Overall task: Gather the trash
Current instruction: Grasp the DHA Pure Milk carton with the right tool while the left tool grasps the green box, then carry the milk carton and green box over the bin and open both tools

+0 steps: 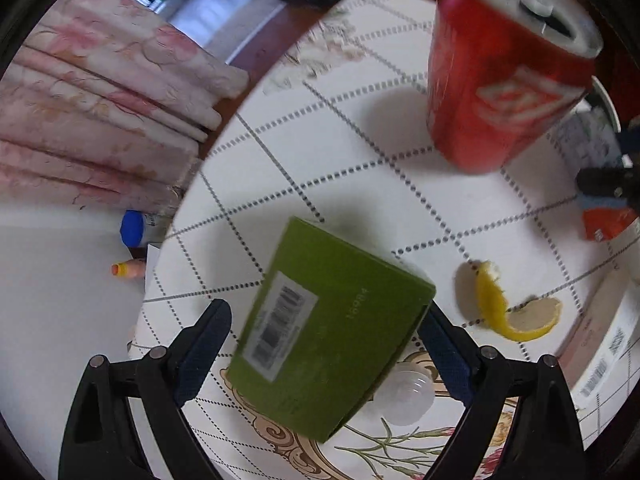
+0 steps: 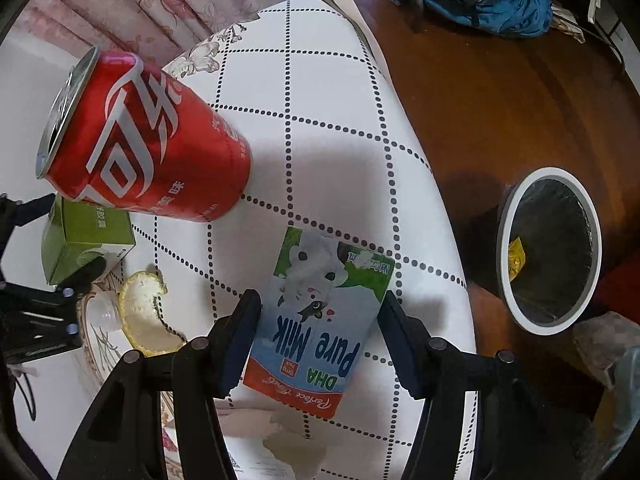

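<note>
A green box [image 1: 332,328] with a barcode label sits tilted between the fingers of my left gripper [image 1: 326,306], which is shut on it. In the right wrist view the green box [image 2: 84,240] shows at the far left. My right gripper [image 2: 320,295] is shut on a flat "Pure Milk" carton [image 2: 324,312] over the white checked tablecloth [image 2: 320,80]. A red cola can [image 1: 504,80] stands on the cloth, its top open; the same can [image 2: 144,140] is left of the carton. A lemon peel [image 1: 504,312] and a clear plastic cap [image 1: 404,396] lie near the box.
A white-rimmed bin [image 2: 505,248] with a black liner stands on the brown floor to the right of the table, with a yellow scrap inside. Blue clothing [image 2: 500,4] lies beyond. Pink floral curtains [image 1: 100,100] hang left. A paper with barcodes [image 1: 600,360] lies at the table's right edge.
</note>
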